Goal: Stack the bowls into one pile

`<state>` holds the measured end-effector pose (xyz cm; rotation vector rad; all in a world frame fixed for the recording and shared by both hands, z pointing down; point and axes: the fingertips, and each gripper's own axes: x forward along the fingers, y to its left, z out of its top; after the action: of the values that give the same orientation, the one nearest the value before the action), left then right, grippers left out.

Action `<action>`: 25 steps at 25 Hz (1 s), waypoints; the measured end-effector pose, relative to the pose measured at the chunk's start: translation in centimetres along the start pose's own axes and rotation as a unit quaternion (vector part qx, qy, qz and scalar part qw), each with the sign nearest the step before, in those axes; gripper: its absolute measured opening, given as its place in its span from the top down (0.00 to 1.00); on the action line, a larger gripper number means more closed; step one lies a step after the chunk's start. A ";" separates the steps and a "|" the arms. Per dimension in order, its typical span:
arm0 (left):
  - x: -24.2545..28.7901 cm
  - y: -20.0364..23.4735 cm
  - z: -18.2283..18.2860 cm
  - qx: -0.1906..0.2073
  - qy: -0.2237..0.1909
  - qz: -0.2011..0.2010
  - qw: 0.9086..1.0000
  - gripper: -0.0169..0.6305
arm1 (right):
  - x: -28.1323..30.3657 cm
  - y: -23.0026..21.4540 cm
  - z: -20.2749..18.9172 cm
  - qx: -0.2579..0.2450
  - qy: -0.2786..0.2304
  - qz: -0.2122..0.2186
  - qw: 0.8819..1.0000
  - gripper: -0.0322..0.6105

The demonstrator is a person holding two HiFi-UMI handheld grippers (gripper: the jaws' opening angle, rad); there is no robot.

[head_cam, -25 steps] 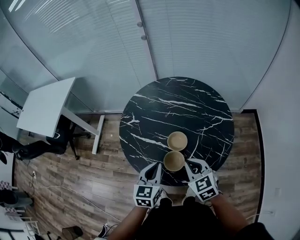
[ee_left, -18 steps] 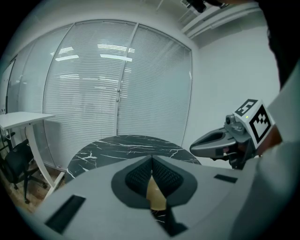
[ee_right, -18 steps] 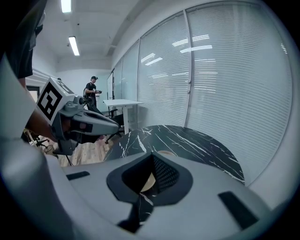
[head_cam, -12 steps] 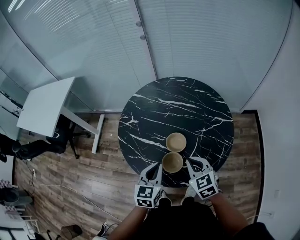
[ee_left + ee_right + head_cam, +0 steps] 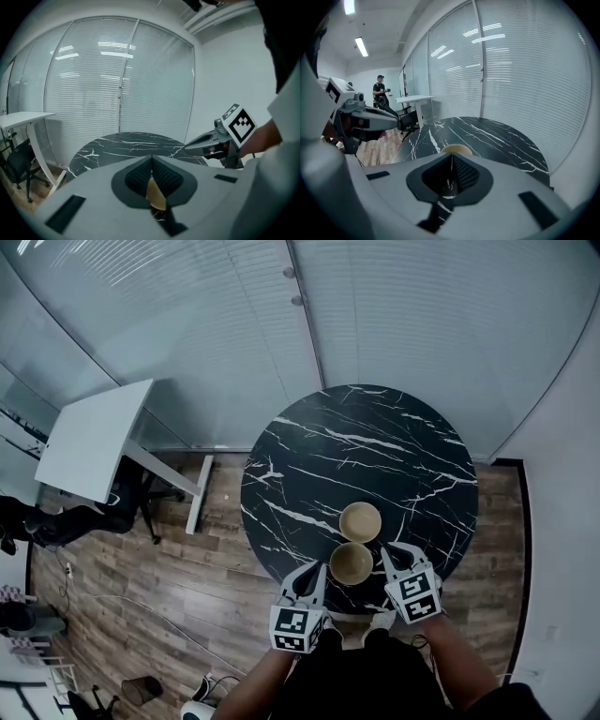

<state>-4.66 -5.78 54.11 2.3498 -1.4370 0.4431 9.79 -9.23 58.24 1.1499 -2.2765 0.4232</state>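
Observation:
Two tan bowls stand side by side on the round black marble table [image 5: 309,465]: the near bowl [image 5: 352,562] by the front edge, the far bowl [image 5: 360,520] just behind it. My left gripper [image 5: 318,569] is shut, its tips close to the near bowl's left rim; whether they touch is unclear. A sliver of that bowl [image 5: 156,196] shows through the gap behind the closed tips [image 5: 151,161]. My right gripper [image 5: 386,550] is shut and holds nothing, just right of the near bowl. Beyond its tips [image 5: 451,157] a tan bowl [image 5: 456,149] sits on the marble.
A white desk [image 5: 94,442] and a dark chair [image 5: 131,507] stand to the left on the wood floor. Glass walls with blinds [image 5: 394,324] lie behind the table. A person [image 5: 380,91] stands far off in the right gripper view. Each gripper sees the other: right gripper [image 5: 220,139], left gripper [image 5: 358,118].
My right gripper has moved a little forward and down beside the near bowl. The left gripper and both bowls have kept their places; the head view has shifted slightly.

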 end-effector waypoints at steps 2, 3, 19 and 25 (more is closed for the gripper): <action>0.1 0.3 -0.3 -0.004 0.006 0.002 1.000 0.95 | 0.8 -0.7 -0.3 0.009 0.005 -0.004 1.000 0.93; 0.2 0.5 -0.4 -0.005 0.007 0.003 1.000 0.95 | 1.2 -1.0 -0.4 0.015 0.009 -0.005 1.000 0.92; 1.4 1.4 -0.4 0.020 0.021 -0.001 1.000 0.95 | 8.2 -6.0 -2.3 0.157 0.072 -0.020 0.985 0.81; 2.1 2.1 -0.5 0.013 0.021 0.006 1.000 0.95 | 10.3 -6.7 -3.6 0.168 0.093 -0.021 0.981 0.81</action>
<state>-5.67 -8.06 55.77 2.3393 -1.4358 0.5133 11.43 -17.87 67.48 1.2582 -2.0642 0.8862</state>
